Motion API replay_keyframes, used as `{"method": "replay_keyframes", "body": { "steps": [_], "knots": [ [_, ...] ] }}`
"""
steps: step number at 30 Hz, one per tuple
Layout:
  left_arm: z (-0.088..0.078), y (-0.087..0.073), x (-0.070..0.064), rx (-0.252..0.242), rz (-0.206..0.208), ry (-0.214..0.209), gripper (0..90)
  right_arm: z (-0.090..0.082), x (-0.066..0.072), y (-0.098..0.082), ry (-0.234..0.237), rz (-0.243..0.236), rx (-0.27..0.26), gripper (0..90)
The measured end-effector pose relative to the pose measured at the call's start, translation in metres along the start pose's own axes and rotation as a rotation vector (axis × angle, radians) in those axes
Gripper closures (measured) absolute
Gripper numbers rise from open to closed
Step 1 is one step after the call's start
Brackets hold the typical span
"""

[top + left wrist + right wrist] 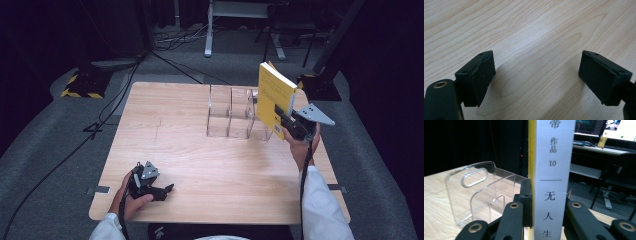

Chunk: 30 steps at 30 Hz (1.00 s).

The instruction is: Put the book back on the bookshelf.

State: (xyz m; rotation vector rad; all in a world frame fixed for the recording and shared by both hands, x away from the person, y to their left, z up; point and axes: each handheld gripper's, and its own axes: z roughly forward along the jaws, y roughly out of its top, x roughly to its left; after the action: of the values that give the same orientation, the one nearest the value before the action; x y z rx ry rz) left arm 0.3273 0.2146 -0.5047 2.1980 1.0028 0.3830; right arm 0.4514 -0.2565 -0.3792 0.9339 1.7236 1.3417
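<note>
The right gripper (292,125) pinches a yellow book (274,96) by its lower spine edge, jaws pressed on either cover, holding it upright and lifted over the table's (200,165) far right part, just beside the clear rack (232,117). Gripping low at the spine likely keeps the book vertical so it can slide down into a slot. In the right gripper view the white spine (552,177) rises between the jaws, with the rack's dividers (477,192) off to the left. Those thin clear walls stand in the way: the book must line up with a gap. The left gripper (155,190) rests near the table's front-left edge, jaws spread and empty, well apart from the rack.
</note>
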Motion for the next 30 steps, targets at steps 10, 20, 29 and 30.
{"method": "replay_keyframes", "body": {
  "steps": [10, 20, 29, 30],
  "knots": [
    [0.000, 0.000, 0.000, 0.000, 0.000, 0.000, 14.6, 0.027, 0.006, -0.006, -0.042, 0.006, 0.028, 76.0],
    [0.000, 0.000, 0.000, -0.001, 0.000, 0.001, 14.6, 0.047, 0.009, -0.014, -0.080, 0.020, 0.035, 76.0],
    [0.000, 0.000, 0.000, 0.003, 0.003, -0.003, 14.5, 0.061, 0.010, -0.026, -0.113, 0.039, 0.038, 76.0],
    [0.000, 0.000, 0.000, 0.003, 0.001, -0.006, 14.5, 0.062, 0.009, -0.027, -0.116, 0.044, 0.036, 76.0]
  ]
}}
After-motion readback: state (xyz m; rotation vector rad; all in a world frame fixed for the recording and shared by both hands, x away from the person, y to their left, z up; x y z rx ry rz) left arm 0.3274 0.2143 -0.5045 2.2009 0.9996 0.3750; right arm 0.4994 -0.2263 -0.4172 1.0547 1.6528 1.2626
